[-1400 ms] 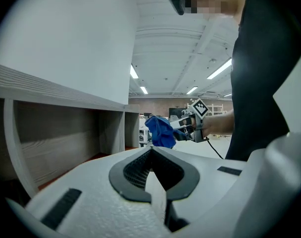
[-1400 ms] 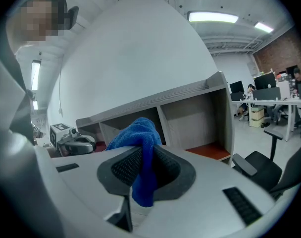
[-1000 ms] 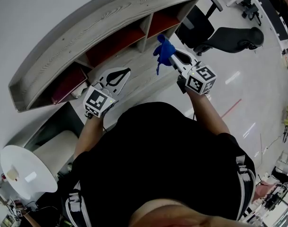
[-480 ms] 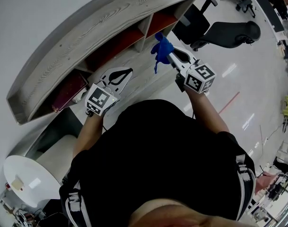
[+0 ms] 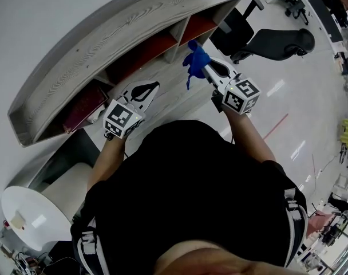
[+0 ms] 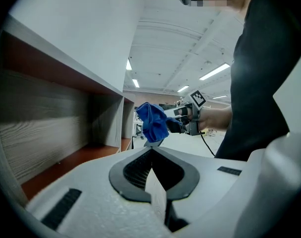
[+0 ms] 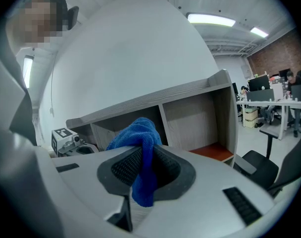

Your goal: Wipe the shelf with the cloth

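Note:
A grey wood shelf (image 5: 122, 24) with red-floored compartments stands against the white wall. My right gripper (image 5: 204, 66) is shut on a blue cloth (image 5: 196, 62), held in the air just in front of the shelf's right compartments. The cloth (image 7: 138, 148) bunches above the jaws and hangs down between them. My left gripper (image 5: 151, 89) is shut with nothing in it, hovering over the shelf's lower ledge further left. In the left gripper view the cloth (image 6: 151, 122) and the right gripper (image 6: 177, 125) show beyond the shut jaws (image 6: 151, 148).
A black office chair (image 5: 277, 42) stands on the glossy floor right of the shelf. A white round table (image 5: 25, 213) is at the lower left. Something pink (image 5: 82, 110) lies in the left compartment. Desks and chairs fill the far room (image 7: 269, 103).
Both grippers have barely shifted; the right one with the cloth edged slightly up toward the shelf. The view has drifted a little.

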